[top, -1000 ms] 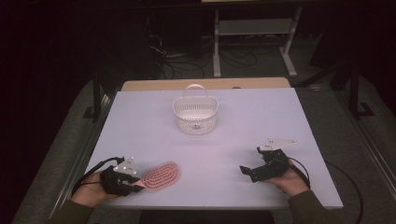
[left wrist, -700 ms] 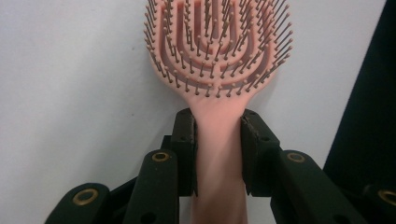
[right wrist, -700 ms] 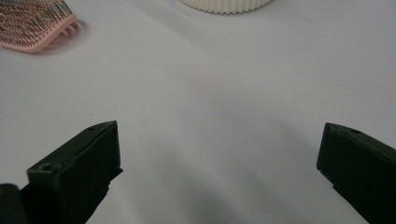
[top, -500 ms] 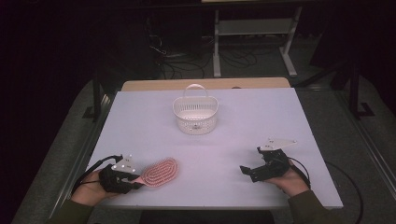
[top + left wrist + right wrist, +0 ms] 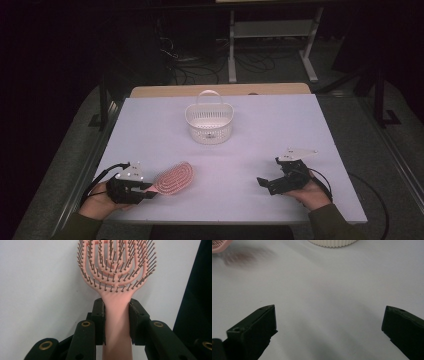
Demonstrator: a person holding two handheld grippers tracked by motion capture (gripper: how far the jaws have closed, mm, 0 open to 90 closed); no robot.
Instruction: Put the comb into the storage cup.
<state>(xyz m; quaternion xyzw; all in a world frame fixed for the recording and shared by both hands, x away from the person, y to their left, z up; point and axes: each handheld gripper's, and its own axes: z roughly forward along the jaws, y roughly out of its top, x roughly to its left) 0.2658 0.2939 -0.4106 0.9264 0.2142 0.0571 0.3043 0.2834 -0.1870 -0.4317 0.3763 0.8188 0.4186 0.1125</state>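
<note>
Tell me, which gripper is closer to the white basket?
Right, narrowly. The right gripper sits open to the near right of the white basket; the left gripper, clamping the pink hairbrush, sits slightly farther at near left.

A lab or recording room is showing here: a white-topped desk (image 5: 225,135) is standing on grey flooring in a darkened space, with loose cables (image 5: 197,70) trailing beneath a metal shelving frame (image 5: 270,45) behind it.

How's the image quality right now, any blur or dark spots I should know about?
High view: table evenly lit, surroundings dark. Left gripper view: hairbrush sharp, bristles crisp. Right gripper view: soft throughout; the brush's shadow is smeared, the basket cropped at the top edge.
</note>
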